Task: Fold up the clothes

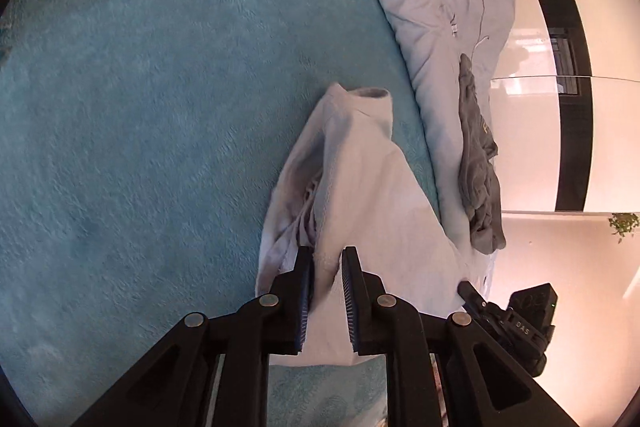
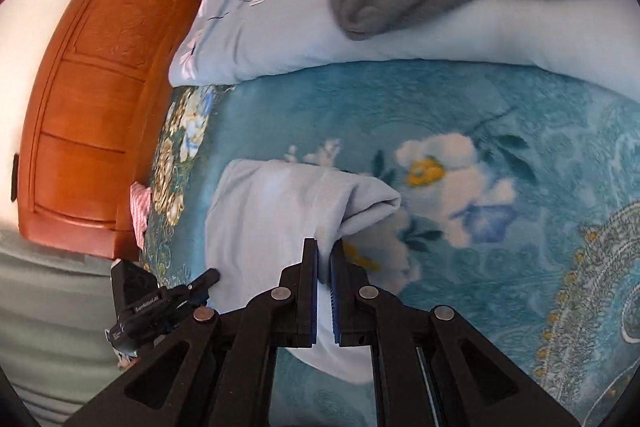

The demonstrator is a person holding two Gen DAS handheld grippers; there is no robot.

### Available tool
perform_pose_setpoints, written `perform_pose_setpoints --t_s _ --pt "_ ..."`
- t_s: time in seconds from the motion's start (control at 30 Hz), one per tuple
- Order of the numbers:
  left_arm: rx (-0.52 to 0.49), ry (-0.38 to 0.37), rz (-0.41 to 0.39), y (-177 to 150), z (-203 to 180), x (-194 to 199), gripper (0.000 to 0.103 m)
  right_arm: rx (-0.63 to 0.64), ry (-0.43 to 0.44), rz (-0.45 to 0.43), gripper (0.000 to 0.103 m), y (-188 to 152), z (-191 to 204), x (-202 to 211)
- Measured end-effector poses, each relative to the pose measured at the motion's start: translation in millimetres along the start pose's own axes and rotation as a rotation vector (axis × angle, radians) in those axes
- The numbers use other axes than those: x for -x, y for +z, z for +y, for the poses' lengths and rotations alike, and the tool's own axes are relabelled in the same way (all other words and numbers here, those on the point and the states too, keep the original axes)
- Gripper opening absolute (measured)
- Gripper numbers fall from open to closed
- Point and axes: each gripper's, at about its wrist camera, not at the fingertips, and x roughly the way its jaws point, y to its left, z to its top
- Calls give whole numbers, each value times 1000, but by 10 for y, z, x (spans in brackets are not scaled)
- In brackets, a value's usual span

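1. The left gripper (image 1: 327, 259) is gripping the pale garment (image 1: 360, 187): its two blue-padded fingers (image 1: 306, 291) are standing a little apart with a thick ridge of the cloth bunched between them and pressing on both pads.
2. The right gripper (image 2: 324, 255) is clamping the same pale garment (image 2: 272, 219), with its fingers nearly together on a thin fold of cloth running down between the pads.
3. In the left wrist view, the garment is stretching away from the left gripper's fingertips across the teal blanket (image 1: 140, 107), narrowing to a rolled end at its far tip, and its near edge is passing under the fingers.
4. In the right wrist view, the garment is lying as a doubled-over bundle on the teal blanket (image 2: 500, 107), spreading ahead and to the left of the fingertips, with a rolled fold just to the right of them, over a printed white flower (image 2: 452, 183).
5. The other gripper's black body is showing at the garment's edge in each view.
6. Beyond the garment, a light grey floral quilt (image 1: 440, 27) is lying along the blanket's far side, close to the garment's edge.
7. A dark grey garment (image 1: 480, 163) is resting on that quilt, apart from the pale garment.
8. A wooden headboard (image 2: 92, 87) is standing past the blanket's end.
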Motion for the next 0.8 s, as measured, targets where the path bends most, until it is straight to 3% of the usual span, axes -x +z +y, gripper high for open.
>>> perform_pose_setpoints --t_s 0.13,0.2,0.33,0.47,0.5,0.6,0.8 --pt "4 -3 -75 52 36 143 28 14 -10 -4 5 113 -155 19" --pt "7 2 -94 103 56 149 40 41 -22 -6 5 213 -129 12" --pt "11 21 -16 145 66 -123 42 23 -50 -26 5 338 -235 -41" --pt "-25 43 18 121 -2 -291 47 -24 -5 -29 9 267 -427 -55" --pt "-31 37 17 122 -20 -302 53 -32 9 -45 12 234 -473 -18" --pt "-55 29 16 130 -80 -353 59 -58 47 -62 41 132 -611 27" --pt "-132 18 30 128 -230 -480 59 -97 115 -33 41 -6 -686 -151"
